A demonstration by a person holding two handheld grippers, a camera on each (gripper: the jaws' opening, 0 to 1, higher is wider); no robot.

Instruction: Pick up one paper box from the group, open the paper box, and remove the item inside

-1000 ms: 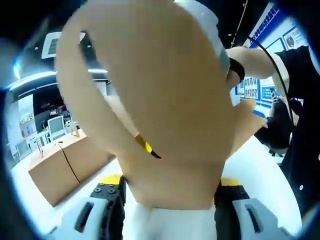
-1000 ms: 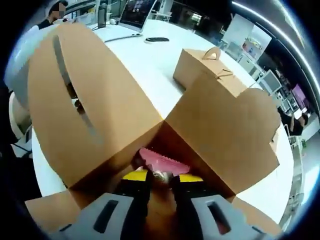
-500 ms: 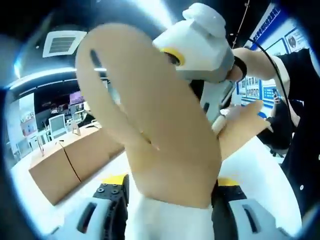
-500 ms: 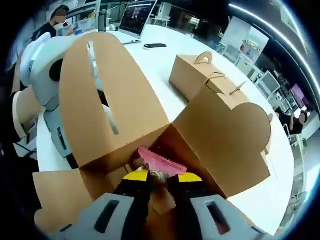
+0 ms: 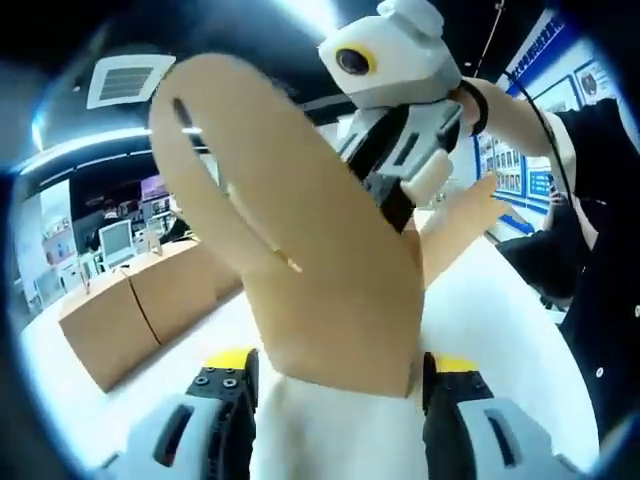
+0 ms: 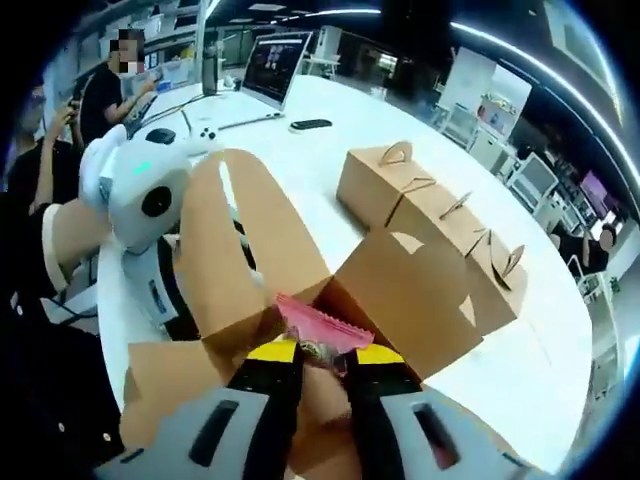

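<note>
Right claw (image 6: 318,352) on pink packet (image 6: 318,322)

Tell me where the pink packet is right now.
In the right gripper view, the pink packet sits low at centre, pinched in the right claw just above the open paper box.

1. Blue wall posters (image 5: 527,150), left gripper view: print too small and blurred to read.
2. Laptop screen (image 6: 272,62), right gripper view: contents illegible.
3. Closed boxes (image 6: 430,215): unmarked.
</note>
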